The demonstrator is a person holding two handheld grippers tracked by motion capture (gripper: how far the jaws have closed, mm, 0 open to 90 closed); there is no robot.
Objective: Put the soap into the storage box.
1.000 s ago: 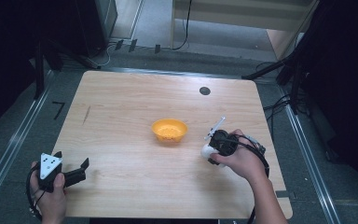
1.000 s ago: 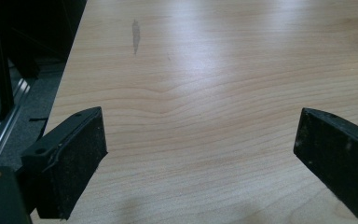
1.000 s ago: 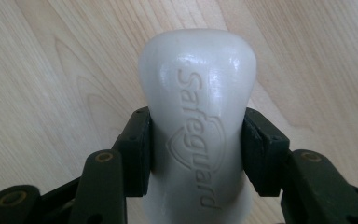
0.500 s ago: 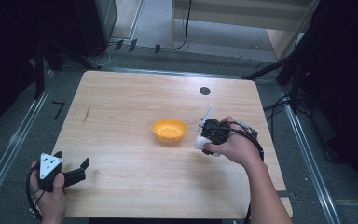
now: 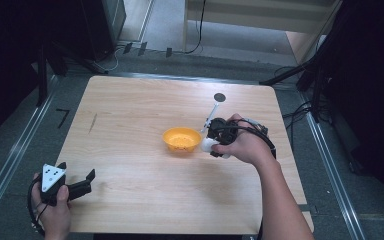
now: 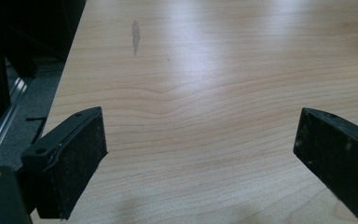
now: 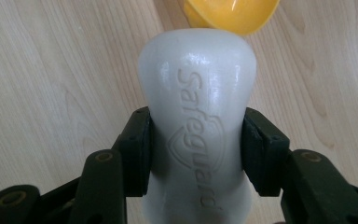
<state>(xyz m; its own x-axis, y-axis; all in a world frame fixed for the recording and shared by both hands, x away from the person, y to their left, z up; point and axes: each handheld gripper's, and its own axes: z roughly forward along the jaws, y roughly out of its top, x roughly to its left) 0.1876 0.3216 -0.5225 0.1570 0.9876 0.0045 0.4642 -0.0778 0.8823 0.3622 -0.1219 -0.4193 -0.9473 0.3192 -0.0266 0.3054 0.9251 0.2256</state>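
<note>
Right gripper [image 7: 196, 144] jaws clamped on one white soap bar [image 7: 198, 107], at 3 o'clock just beside one orange bowl [image 5: 181, 139]; left gripper [image 6: 200, 154] jaws wide apart, holding nothing, over worktop [image 5: 130, 110] at 7 o'clock.

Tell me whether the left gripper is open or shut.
Open. The left gripper has its jaws spread wide apart over bare wooden table, with nothing between them.

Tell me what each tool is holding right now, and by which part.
The right tool clamps a white soap bar across its narrow middle, one jaw on each side. The left tool is open and holds nothing.
</note>
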